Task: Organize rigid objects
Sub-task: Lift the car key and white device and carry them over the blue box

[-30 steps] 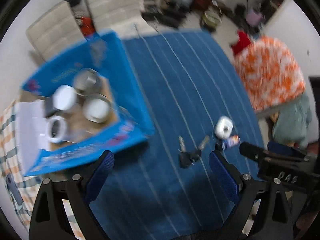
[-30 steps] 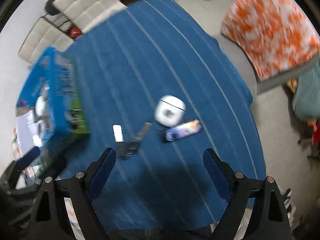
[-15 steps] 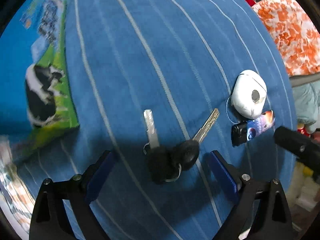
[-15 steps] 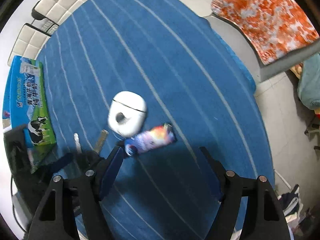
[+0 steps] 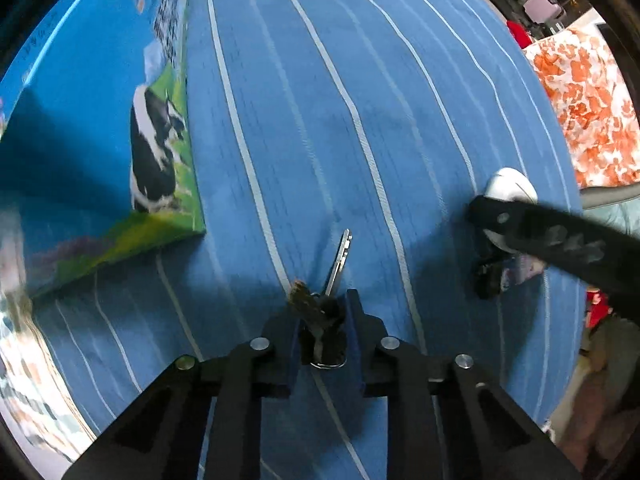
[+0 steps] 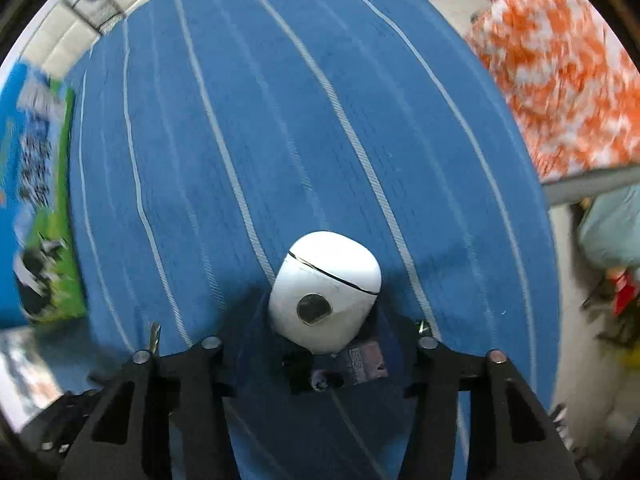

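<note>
My left gripper is shut on a bunch of keys with black heads; one silver blade sticks out forward over the blue striped cloth. My right gripper is open, its fingers on either side of a white earbud case and a small colourful packet lying just behind it. In the left wrist view the right gripper's finger covers most of the white case.
A blue milk carton box with a cow picture stands at the left on the cloth, also in the right wrist view. An orange-and-white patterned cushion lies beyond the table's right edge.
My left gripper came down and closed on the keys. My right gripper moved down and forward until the white case and packet lie between its open fingers.
</note>
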`<state>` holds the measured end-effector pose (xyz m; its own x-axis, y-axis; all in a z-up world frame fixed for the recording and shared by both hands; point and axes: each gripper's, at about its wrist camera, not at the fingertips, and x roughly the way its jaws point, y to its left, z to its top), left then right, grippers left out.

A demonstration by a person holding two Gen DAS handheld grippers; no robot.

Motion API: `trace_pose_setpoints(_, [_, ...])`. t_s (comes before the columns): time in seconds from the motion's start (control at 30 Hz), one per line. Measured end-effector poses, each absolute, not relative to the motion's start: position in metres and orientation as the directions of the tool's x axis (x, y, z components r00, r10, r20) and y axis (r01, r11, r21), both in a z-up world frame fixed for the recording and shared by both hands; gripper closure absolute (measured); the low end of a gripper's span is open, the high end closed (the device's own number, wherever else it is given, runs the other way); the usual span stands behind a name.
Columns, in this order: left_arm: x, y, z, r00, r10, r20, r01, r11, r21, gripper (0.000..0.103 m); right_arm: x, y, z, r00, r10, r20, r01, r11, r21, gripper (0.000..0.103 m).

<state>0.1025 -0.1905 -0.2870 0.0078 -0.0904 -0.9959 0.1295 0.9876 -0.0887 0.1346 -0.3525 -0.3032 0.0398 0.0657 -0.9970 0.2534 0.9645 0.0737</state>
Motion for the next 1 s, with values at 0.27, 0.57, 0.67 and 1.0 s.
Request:
trace_pose_setpoints(0.27, [0.088, -0.194, -0.271, -0.008, -0.171, -0.985, 0.115, 0.979, -0.171, 0.093, 0.114, -0.351, -0.293, 0.062, 0.083, -0.995, 0.222, 0.97, 0.094, 0.055])
trace_pose_setpoints(0.57, [0.101, -0.189, -0.237, 0.051, -0.222, -0.974, 0.153, 0.965, -0.212, 0.093, 0.091, -0.362, -0.263, 0.116, 0.112, -0.987, 0.209, 0.969, 0.134, 0.058])
trace_pose_setpoints(0.67, [0.103, -0.189, -0.225, 0.078, -0.241, -0.967, 0.161, 0.961, -0.227, 0.093, 0.089, -0.364, -0.248, 0.137, 0.124, -0.983, 0.208, 0.966, 0.151, 0.082])
trace_pose_setpoints(1.0, [0.103, -0.169, -0.167, 0.179, -0.317, -0.931, 0.184, 0.941, -0.285, 0.093, 0.093, -0.373, -0.208, 0.211, 0.218, -0.953, 0.197, 0.945, 0.26, 0.101])
